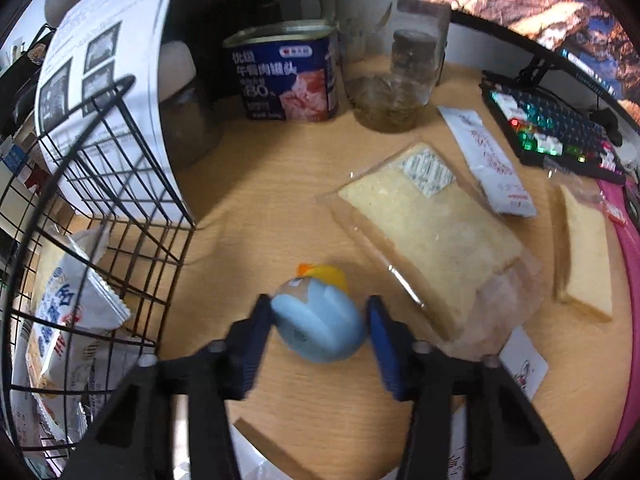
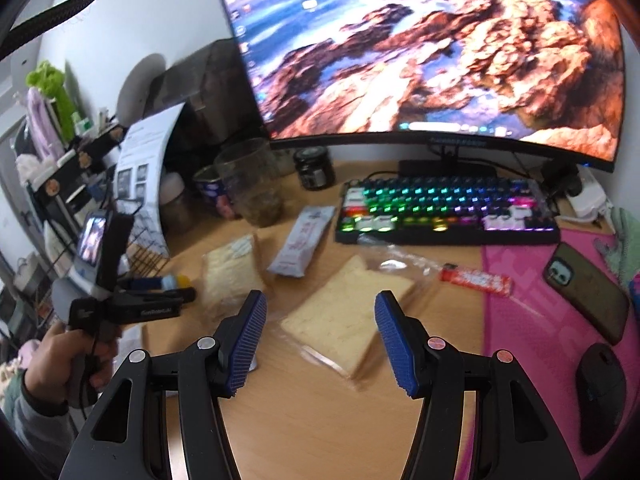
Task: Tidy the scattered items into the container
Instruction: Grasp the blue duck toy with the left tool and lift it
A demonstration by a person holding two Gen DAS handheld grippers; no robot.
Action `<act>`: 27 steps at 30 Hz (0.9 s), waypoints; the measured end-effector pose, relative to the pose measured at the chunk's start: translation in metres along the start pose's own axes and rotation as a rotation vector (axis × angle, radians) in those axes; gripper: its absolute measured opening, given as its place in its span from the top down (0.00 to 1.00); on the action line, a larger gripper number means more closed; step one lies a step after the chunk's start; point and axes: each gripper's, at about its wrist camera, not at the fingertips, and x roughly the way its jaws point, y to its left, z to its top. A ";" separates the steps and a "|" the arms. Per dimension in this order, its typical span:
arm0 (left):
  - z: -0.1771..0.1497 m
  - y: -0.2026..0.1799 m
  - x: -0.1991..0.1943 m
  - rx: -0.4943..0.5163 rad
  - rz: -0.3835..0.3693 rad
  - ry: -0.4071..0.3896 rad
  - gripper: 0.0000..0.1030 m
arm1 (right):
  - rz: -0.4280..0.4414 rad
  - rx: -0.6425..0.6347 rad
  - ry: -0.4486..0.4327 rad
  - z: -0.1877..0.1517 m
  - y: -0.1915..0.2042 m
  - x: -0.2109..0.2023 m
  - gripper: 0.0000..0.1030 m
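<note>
A light-blue egg-shaped toy (image 1: pixel 320 320) with a yellow and orange top lies on the wooden desk (image 1: pixel 280 200), beside the black wire basket (image 1: pixel 120 208). My left gripper (image 1: pixel 318 300) has both blue pads against its sides; it also shows in the right wrist view as the left gripper (image 2: pixel 166 282), in a person's hand. Several snack packets (image 1: pixel 68 312) lie in the basket. My right gripper (image 2: pixel 320 296) hangs open over a bagged bread slice (image 2: pixel 348 320), holding nothing. A wrapped sandwich (image 1: pixel 428 232), a white sachet (image 1: pixel 488 160) and a red packet (image 2: pixel 476 278) lie scattered.
A blue meat can (image 1: pixel 288 72) and a glass jar (image 1: pixel 388 100) stand at the back, next to a curved printed sheet (image 1: pixel 104 80). A lit keyboard (image 2: pixel 444 212), monitor (image 2: pixel 432 48), phone (image 2: pixel 588 296) and mouse (image 2: pixel 600 396) on a pink mat (image 2: pixel 532 320) fill the right.
</note>
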 end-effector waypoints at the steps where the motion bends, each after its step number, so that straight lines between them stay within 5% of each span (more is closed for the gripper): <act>1: 0.000 -0.001 0.001 0.007 0.001 0.001 0.51 | 0.000 0.006 0.005 0.000 -0.002 0.001 0.45; 14: 0.004 -0.003 -0.023 0.008 -0.044 -0.053 0.51 | -0.008 0.019 0.051 -0.006 -0.007 0.020 0.45; 23: -0.002 -0.001 -0.049 0.019 -0.063 -0.091 0.51 | 0.205 -0.112 0.191 -0.029 0.048 0.052 0.44; 27: -0.008 0.002 -0.060 0.017 -0.070 -0.104 0.51 | 0.220 -0.138 0.178 -0.030 0.072 0.071 0.44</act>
